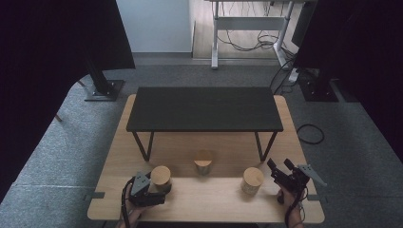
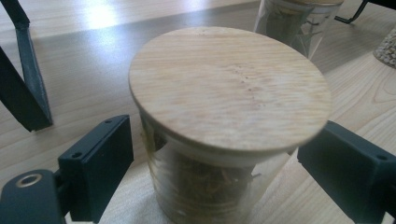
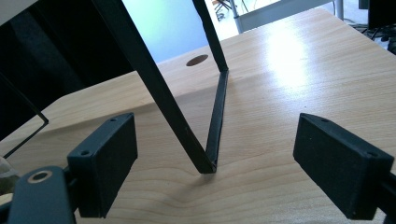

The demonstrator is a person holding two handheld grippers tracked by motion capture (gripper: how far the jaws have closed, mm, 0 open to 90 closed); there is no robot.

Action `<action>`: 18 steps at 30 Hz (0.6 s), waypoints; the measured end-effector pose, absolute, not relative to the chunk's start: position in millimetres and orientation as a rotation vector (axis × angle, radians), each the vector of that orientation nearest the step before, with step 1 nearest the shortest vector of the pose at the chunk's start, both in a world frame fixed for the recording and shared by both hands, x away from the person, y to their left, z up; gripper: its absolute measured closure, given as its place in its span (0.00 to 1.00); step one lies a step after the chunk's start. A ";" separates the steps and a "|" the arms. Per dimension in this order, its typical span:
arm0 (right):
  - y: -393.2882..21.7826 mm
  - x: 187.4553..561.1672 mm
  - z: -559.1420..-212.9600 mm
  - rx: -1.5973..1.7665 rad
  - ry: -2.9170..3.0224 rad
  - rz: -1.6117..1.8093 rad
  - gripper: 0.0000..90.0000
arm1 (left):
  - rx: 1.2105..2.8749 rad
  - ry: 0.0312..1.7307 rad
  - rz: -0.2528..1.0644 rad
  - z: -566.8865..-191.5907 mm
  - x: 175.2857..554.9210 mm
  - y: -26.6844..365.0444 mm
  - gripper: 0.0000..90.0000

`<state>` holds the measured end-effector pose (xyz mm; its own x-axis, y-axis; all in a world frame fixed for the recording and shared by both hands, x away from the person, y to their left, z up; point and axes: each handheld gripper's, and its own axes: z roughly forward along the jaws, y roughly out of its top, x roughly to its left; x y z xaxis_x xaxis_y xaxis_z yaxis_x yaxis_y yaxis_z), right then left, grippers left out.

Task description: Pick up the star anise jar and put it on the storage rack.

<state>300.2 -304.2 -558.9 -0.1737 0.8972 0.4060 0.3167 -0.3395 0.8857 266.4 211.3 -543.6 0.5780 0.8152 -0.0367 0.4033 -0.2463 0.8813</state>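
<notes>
Lower left: lidded jar point(image 2: 219, 140) stood between the wide-spread left gripper point(image 2: 224, 163) pads (untouched); its contents were blurred.

From my remote station, the left gripper view cuts the nearest jar point(image 2: 205, 186) off at the bottom edge, so I cannot see its base, and its wooden lid point(image 2: 229, 88) hides the rim beneath; whether either jaw touches the glass I cannot tell. A second jar point(image 2: 299, 21) is cropped by the top edge, and a pale grainy object point(image 2: 386, 46) by the right edge is too cropped to identify. In the right gripper view, the black shelf's leg point(image 3: 159, 88) runs out of the top edge.
</notes>
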 end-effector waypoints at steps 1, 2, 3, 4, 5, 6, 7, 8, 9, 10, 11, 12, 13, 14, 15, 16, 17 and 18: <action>-304.2 300.1 -558.9 1.600 1.397 1.540 0.15 | 1.866 0.988 0.549 -543.3 267.0 210.3 0.11; -304.1 300.0 -558.9 1.599 1.398 1.540 0.14 | 1.868 0.985 0.550 -543.0 267.8 209.5 0.11; -303.9 299.9 -558.8 1.597 1.398 1.539 0.14 | 1.868 0.988 0.550 -543.0 268.7 208.8 0.11; -303.7 299.8 -558.8 1.596 1.398 1.538 0.14 | 1.871 0.990 0.550 -543.3 269.9 208.0 0.11; -303.6 299.8 -558.8 1.595 1.399 1.538 0.14 | 1.875 0.991 0.550 -543.8 271.1 207.0 0.12; -303.7 299.9 -558.8 1.597 1.400 1.540 0.14 | 1.877 0.994 0.549 -544.3 272.3 205.7 0.12; -303.8 300.0 -558.9 1.598 1.399 1.542 0.14 | 1.881 0.997 0.547 -544.7 273.7 204.7 0.12; -304.0 300.0 -558.9 1.600 1.399 1.543 0.14 | 1.883 0.998 0.547 -544.9 275.1 203.9 0.14; -304.1 300.0 -559.0 1.600 1.399 1.544 0.14 | 1.879 1.006 0.543 -545.0 276.4 203.0 0.14; -304.3 300.1 -559.0 1.601 1.399 1.545 0.14 | 1.875 1.012 0.538 -545.2 277.6 202.3 0.15; -304.3 300.0 -559.0 1.600 1.399 1.546 0.14 | 1.869 1.015 0.535 -545.5 278.8 201.5 0.16; -304.3 299.8 -559.0 1.599 1.398 1.547 0.14 | 1.869 1.018 0.532 -546.0 279.9 200.7 0.17; -304.3 299.7 -559.0 1.599 1.397 1.548 0.14 | 1.872 1.017 0.531 -546.5 280.8 199.8 0.19; -304.3 299.6 -559.1 1.598 1.396 1.547 0.14 | 1.872 1.019 0.534 -547.1 281.4 198.5 0.21; -304.3 299.5 -559.1 1.598 1.394 1.548 0.14 | 1.875 1.020 0.545 -547.6 281.7 197.4 0.22; -304.3 299.3 -559.1 1.598 1.391 1.548 0.14 | 1.875 1.021 0.548 -547.8 282.0 197.0 0.25; -304.3 299.3 -559.1 1.598 1.391 1.548 0.14 | 1.872 1.020 0.543 -548.1 282.5 197.3 0.25; -304.2 299.1 -559.1 1.600 1.389 1.547 0.14 | 1.870 1.018 0.538 -548.3 282.9 197.7 0.26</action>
